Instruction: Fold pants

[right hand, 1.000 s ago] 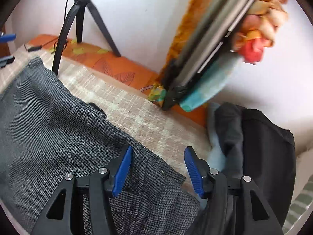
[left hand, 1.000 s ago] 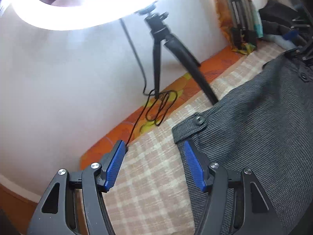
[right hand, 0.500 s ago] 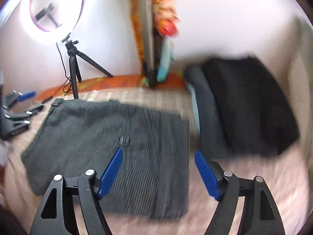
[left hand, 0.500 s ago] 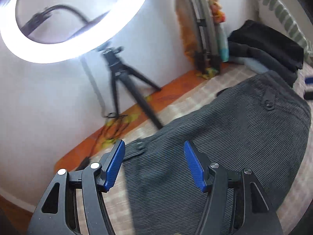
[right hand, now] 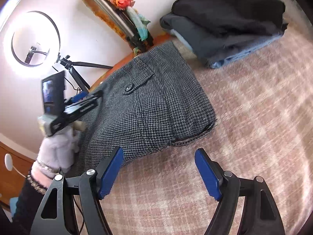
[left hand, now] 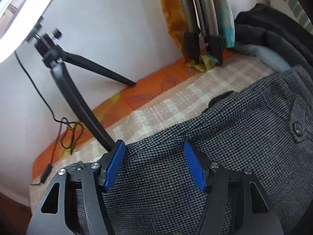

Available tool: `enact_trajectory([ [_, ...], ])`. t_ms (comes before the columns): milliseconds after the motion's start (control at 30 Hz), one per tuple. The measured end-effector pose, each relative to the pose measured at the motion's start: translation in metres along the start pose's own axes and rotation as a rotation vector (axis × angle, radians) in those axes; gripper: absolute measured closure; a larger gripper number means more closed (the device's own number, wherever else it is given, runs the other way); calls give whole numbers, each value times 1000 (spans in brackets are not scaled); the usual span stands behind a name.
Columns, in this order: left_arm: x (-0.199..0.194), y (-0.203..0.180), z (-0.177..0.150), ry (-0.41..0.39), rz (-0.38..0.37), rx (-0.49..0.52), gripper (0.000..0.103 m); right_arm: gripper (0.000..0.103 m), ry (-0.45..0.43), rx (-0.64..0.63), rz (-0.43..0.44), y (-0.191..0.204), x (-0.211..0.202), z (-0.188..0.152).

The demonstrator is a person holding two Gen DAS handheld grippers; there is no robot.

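Hovering low over the folded grey houndstooth pants (left hand: 225, 137), my left claw (left hand: 154, 162) is released, its blue pads (left hand: 114, 164) spread wide with the cloth lying beneath and between them, though I cannot tell whether they touch it. My right claw (right hand: 159, 173) is likewise released and empty above the checked blanket (right hand: 254, 117), with the pants (right hand: 152, 101) just ahead and to its left, the near corner beside my left pad. Beyond the pants sits a stack of folded dark clothes (right hand: 225, 19), and a ring light (right hand: 33, 39) on its tripod (left hand: 78, 90) stands ahead-left by the wall.
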State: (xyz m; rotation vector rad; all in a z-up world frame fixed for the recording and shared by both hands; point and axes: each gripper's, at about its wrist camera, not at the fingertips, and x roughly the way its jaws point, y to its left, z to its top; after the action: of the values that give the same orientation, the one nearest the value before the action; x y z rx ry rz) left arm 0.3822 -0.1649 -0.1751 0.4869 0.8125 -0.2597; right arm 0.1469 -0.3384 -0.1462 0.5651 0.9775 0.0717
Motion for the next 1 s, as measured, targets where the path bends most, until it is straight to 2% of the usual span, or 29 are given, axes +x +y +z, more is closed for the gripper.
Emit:
enact_trajectory([
  [67,1,-2,-1,-17,3,-1,40,24,-5,31,7,-4,8,4],
  [133,-3,-1,1,-11,7,11,40,24,-21,88,55,-10,15,8],
  [233,-35,3,3,-62,11,-13,40,25,-58,164,93,-21,26,13],
  [300,-63,3,0,-97,-18,-40,40,26,-129,187,94,-25,31,15],
  [367,-87,-4,-10,-126,-49,-43,40,24,-163,206,92,-24,34,18],
  [467,-109,-32,-34,-132,-79,18,40,24,-207,219,88,-23,39,22],
  [567,-112,-57,-54,-111,-90,75,40,25,-222,252,101,-24,44,27],
  [667,-96,-72,-66,-73,-61,98,42,36,-220,251,96,-24,47,32],
  [767,-85,-71,-66,-52,-52,83,42,55,-214,240,85,-26,43,31],
  [833,-82,-66,-62,-31,-77,62,42,71,-213,209,66,-23,41,35],
  [933,-84,-58,-61,-11,-98,45,42,80,-223,162,38,-15,32,39],
  [1000,-90,-47,-63,-5,-111,13,42,83,-237,107,4,-3,26,41],
])
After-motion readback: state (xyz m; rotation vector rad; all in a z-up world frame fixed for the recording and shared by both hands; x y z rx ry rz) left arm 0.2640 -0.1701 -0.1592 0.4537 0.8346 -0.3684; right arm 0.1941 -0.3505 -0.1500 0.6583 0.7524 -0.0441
